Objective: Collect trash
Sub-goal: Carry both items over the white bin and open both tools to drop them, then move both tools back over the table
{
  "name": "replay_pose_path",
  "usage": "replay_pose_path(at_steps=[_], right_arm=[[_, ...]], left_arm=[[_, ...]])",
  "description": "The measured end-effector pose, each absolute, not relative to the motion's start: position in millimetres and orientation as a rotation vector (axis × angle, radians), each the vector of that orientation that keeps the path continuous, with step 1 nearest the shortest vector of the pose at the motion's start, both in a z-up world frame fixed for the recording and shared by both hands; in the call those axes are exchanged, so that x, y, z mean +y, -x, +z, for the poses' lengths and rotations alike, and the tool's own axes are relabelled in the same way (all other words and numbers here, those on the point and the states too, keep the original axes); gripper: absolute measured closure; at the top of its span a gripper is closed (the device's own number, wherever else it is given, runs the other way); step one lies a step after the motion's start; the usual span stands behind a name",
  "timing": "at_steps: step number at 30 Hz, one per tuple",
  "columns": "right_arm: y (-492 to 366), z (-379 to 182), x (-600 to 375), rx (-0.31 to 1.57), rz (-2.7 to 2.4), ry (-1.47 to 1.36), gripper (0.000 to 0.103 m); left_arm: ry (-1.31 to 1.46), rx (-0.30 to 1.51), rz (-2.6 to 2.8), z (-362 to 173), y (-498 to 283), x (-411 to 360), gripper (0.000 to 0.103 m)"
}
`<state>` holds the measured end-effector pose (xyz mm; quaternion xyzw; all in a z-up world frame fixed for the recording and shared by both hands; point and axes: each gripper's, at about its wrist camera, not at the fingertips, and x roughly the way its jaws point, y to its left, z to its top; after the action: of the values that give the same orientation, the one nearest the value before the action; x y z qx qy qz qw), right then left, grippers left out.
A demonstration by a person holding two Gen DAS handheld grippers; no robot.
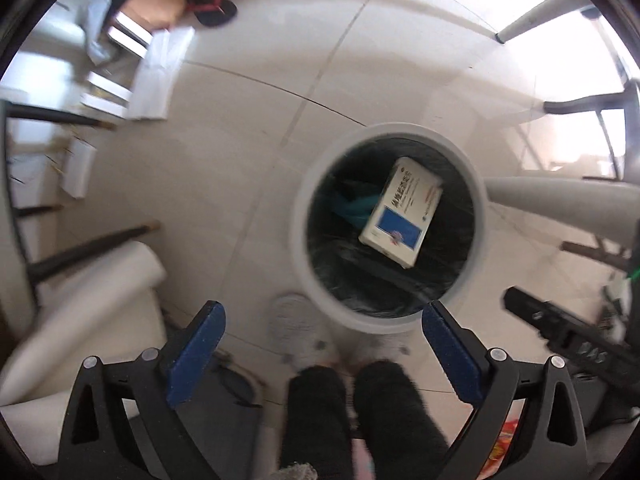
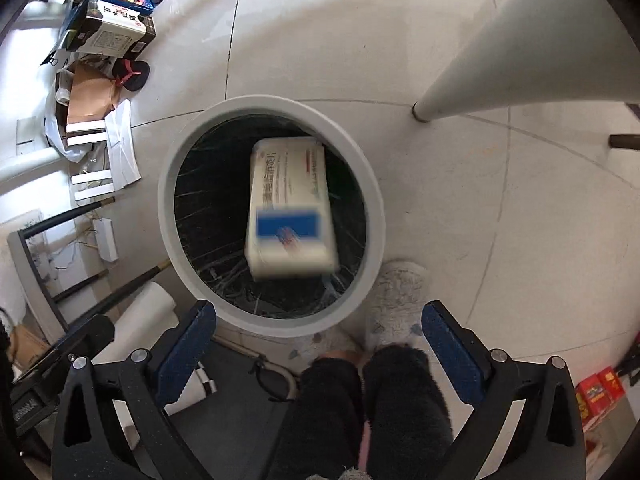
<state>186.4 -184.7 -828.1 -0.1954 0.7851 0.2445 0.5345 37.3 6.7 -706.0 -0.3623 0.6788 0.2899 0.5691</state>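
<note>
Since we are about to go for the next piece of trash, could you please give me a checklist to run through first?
1. Left tool empty: ok, jaws wide apart, nothing between them.
2. Right tool empty: ok, jaws wide apart, nothing between them.
3. Box inside the bin: ok, it shows within the rim against the black liner; whether it has settled, cannot tell, it is blurred.
4. Room left in the bin: ok, black liner shows around the box.
5. More trash to collect: cannot tell; boxes and papers lie on the floor at far left, but which are trash is unclear.
6. Feet clear of the bin: not ok, a slipper lies right by the rim.
</note>
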Motion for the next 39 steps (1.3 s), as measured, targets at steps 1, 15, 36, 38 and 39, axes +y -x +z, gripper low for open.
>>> replay_pose_path(at_steps=[1, 15, 36, 38, 39], right_arm=[[-185, -821, -181, 1.856, 0.582, 0.478, 0.0], [-166, -674, -180, 1.675, 0.615, 0.611, 0.0], [-157, -366, -224, 1.587, 0.703, 0.415, 0.0], [-167, -339, -224, 1.57, 0.711, 0.36, 0.0], [-174, -326, -223, 1.563, 0.716, 0.334, 0.0]], left_arm=[[0.825, 1.601, 0.699, -699, -36, 6, 0.002], [0.827, 1.564, 0.713, -602, -20, -22, 0.002], [0.654, 1.382, 0.634, -350, -23, -46, 0.002], [0.64, 1.338, 0.637, -328, -36, -39, 0.002], [0.625, 1.32, 0.639, -319, -43, -36, 0.002]])
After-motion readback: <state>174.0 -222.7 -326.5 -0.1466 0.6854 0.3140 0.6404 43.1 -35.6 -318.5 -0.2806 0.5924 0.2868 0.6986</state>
